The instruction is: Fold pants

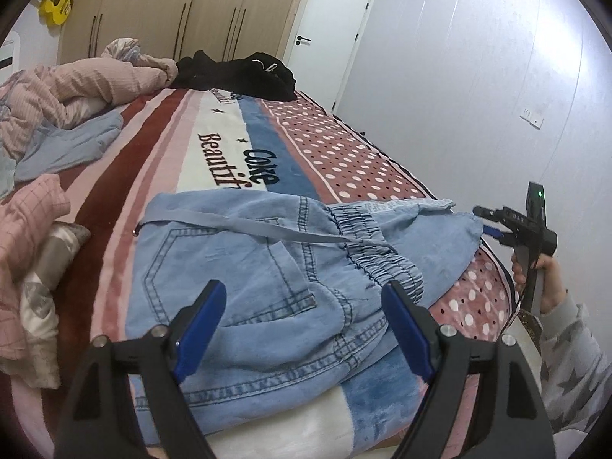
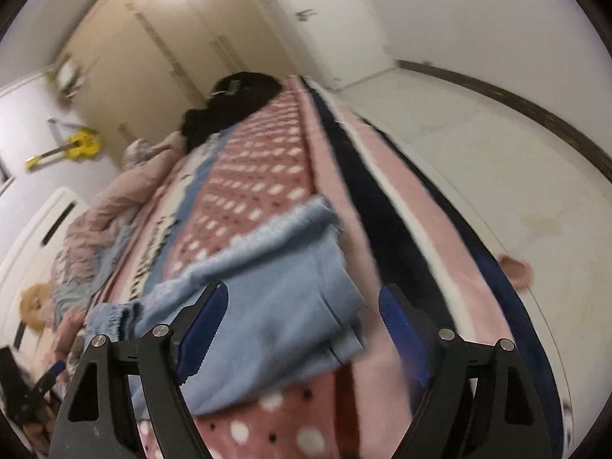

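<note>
Pants [image 1: 267, 279], light blue denim, lie folded into a compact bundle on the near end of the bed [image 1: 344, 153], over a striped and polka-dot blanket [image 1: 214, 141]. Elastic waistband faces right; a grey drawstring [image 1: 275, 229] runs across the top; a back pocket with dark stitching shows on the left half.

Left hand-held gripper [image 1: 302, 329]: jaws spread wide, blue pads well apart, nothing between them. It hovers over the near edge of the pants; whether the tips touch the cloth, cannot tell.

Right hand-held gripper [image 2: 302, 329]: jaws likewise spread wide, grasping nothing, with the right edge of the pants [image 2: 267, 306] below and between the fingers. That view is motion-blurred, so contact with the cloth cannot be told. In the left wrist view the same gripper [image 1: 484, 222] sits at the right edge of the bundle, just beside the fabric, held by a hand [image 1: 535, 271] in a grey star-print sleeve.

Surroundings: pile of pink and pale blue clothes [image 1: 57, 107] on the far left of the bed; black garment [image 1: 237, 72] at the far end. Beige wardrobe [image 1: 172, 4] and white door [image 1: 329, 26] beyond. Yellow toy guitar [image 1: 55, 4] hangs on the far left wall.
</note>
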A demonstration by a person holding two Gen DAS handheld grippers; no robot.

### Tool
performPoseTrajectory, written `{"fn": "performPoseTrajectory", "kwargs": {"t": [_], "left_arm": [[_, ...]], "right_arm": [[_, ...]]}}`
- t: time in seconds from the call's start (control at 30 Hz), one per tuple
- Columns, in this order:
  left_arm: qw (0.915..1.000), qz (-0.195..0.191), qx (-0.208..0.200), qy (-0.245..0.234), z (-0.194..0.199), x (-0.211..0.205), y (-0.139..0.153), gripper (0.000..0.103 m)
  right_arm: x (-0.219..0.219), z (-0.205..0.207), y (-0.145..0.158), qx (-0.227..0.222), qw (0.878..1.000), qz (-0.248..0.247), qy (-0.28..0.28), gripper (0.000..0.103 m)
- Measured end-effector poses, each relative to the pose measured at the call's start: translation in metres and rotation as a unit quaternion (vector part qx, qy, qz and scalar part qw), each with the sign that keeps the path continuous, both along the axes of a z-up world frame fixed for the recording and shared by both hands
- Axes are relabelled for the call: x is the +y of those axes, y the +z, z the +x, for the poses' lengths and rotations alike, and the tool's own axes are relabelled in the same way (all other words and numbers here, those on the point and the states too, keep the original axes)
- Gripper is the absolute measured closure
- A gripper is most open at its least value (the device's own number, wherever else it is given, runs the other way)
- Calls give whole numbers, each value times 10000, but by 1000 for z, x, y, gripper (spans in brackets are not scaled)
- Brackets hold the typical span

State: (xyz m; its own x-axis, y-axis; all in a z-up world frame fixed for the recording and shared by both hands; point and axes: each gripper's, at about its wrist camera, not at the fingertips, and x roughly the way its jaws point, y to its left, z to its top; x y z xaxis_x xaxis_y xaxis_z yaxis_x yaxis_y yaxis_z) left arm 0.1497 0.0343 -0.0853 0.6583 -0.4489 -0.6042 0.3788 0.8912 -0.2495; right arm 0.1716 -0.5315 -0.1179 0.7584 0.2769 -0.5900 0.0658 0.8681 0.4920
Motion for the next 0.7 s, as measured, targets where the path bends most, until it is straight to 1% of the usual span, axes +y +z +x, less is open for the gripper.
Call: {"fn": "performPoseTrajectory", "kwargs": {"t": [0.07,0.13,0.2,0.27,0.3,0.33,0.43,0.47,0.53,0.57,0.6,0.63,0.67,0.7], "left_arm": [[10000,34,13,11,1,-3,0,23],[10000,50,22,15,2,-5,0,23],[10000,72,22,16,4,-6,1,23],[10000,77,24,-21,7,-9,2,23],[9999,86,28,-52,9,-11,4,23],[9999,104,31,-98,12,-15,6,23],[9984,169,53,-538,27,-39,17,23],[9973,178,75,-712,36,-54,22,22],[9949,169,195,-980,51,-80,27,22],[9937,148,237,-1082,55,-89,28,22],[9915,105,325,-1258,63,-104,28,22],[9888,52,428,-1426,70,-119,27,22],[9868,12,490,-1544,74,-129,26,22],[9818,-89,615,-1797,82,-145,24,22]], "right_arm": [[3,12,2,-58,9997,-104,235,29],[10,25,3,22,9986,-288,453,37],[17,33,1,119,9968,-357,707,55],[22,34,0,173,9933,-234,1122,64],[25,35,-1,224,9921,-259,1204,65],[27,35,-1,262,9914,-383,1220,65],[28,32,-2,291,9892,-942,1088,63],[26,35,-2,257,9885,-1047,1059,63],[22,37,-3,200,9880,-961,1191,63],[21,39,-5,170,9868,-785,1404,71],[20,38,-8,162,9849,-650,1596,97],[19,38,-10,174,9821,-555,1790,98],[21,34,-10,174,9805,-605,1863,98],[22,29,-10,157,9800,-727,1847,98]]}}
